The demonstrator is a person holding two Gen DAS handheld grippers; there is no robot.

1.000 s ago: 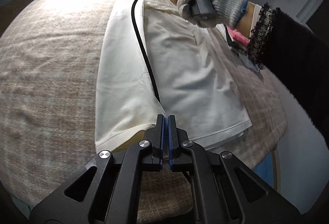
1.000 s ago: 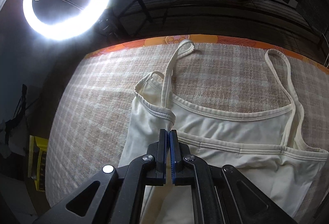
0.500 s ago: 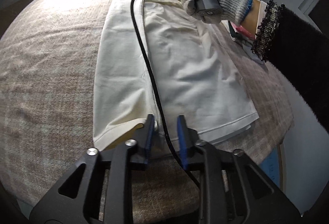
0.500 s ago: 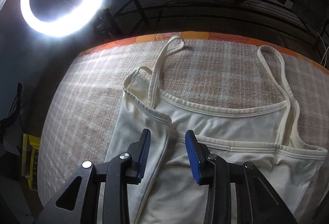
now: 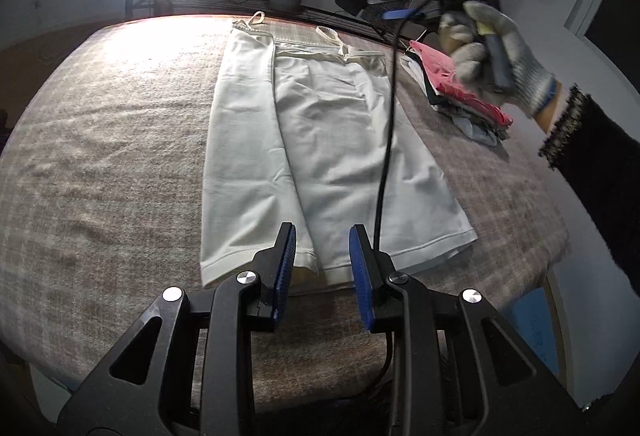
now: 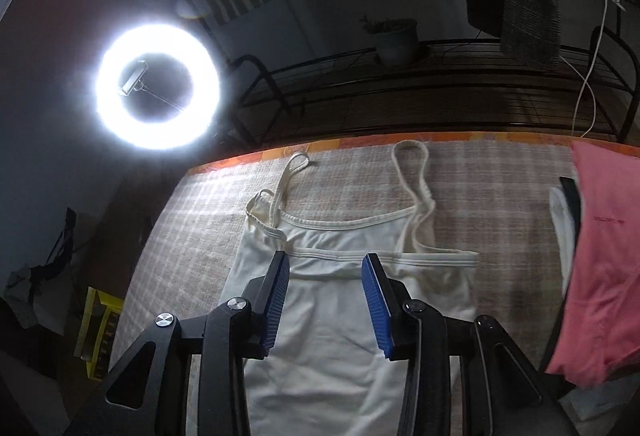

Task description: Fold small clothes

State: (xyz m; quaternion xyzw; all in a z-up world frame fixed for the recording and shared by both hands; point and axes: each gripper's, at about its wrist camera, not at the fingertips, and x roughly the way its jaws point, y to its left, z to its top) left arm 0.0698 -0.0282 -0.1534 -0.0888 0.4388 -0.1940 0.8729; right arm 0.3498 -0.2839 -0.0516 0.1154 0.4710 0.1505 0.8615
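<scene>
The cream camisole (image 5: 320, 139) lies flat along the checked tablecloth (image 5: 100, 155), hem toward the near edge and straps (image 6: 412, 171) toward the far one; its left side panel is folded inward over the body, leaving a long crease down the middle, while the right side is not yet folded. The left gripper (image 5: 322, 264) hangs just over the hem with its blue-padded jaws spread and nothing between them. The right gripper (image 6: 326, 304) hovers above the neckline end, jaws likewise parted and empty; in the left view it appears only as a blur above the gloved right hand (image 5: 492, 51). A black cable (image 5: 388, 123) drapes from that gripper across the right half of the camisole. Just beside the garment's right edge sits a stack of folded clothes (image 5: 468, 95) topped by a pink piece. A ring light (image 6: 158, 95) glares beyond the table. The likely next fold is the right panel, and the cable is the chief hazard: it could get pinched in the left jaws with the hem, or drag the cloth and spoil the finished crease. A careless sweep of the right gripper could also knock the stack, and thin stretchy fabric may slip from a shallow pinch.
</scene>
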